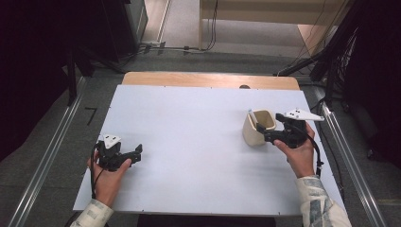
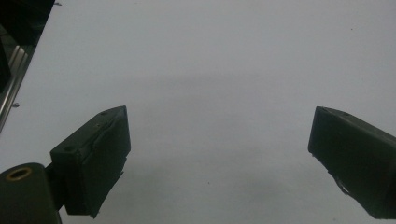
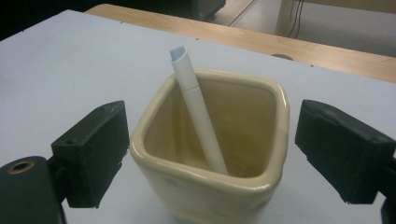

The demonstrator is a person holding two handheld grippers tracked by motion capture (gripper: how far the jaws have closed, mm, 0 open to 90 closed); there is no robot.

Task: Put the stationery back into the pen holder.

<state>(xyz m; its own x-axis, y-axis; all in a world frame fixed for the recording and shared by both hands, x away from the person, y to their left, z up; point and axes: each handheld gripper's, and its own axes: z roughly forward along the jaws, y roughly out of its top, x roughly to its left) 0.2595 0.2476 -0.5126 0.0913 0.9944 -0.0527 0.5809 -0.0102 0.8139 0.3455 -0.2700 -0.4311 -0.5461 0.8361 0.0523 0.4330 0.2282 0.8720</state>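
One pen, one cup, and as far as I can tell the main bit is basically done. That slim white plastic pen with the pale blue end (image 3: 198,112) is standing inside the cream-coloured square ceramic cup (image 3: 205,186), leaning against the far-left corner with its tip down on the bottom. Nothing is pinching it. The cup itself sits upright on the big white tabletop board (image 1: 198,142), over toward the right side, a bit back from the near edge.

The right gripper (image 3: 210,154) has its black jaws spread wide, one on each side of the cup, and from its own camera there's a visible gap between each pad and the cup wall, so it isn't squeezing anything. From the high view it sits just beside the cup (image 1: 257,127), level with the rim more or less.

The left gripper (image 2: 219,154) is parked well apart on the other side of the board, jaws also wide open with only bare white surface between them. Looks idle to me.

So what's left? My guess is not much: pull the right hand clear without bumping the cup, since it's close enough to tip it. If more items were meant to go in, I can't see any on the board.
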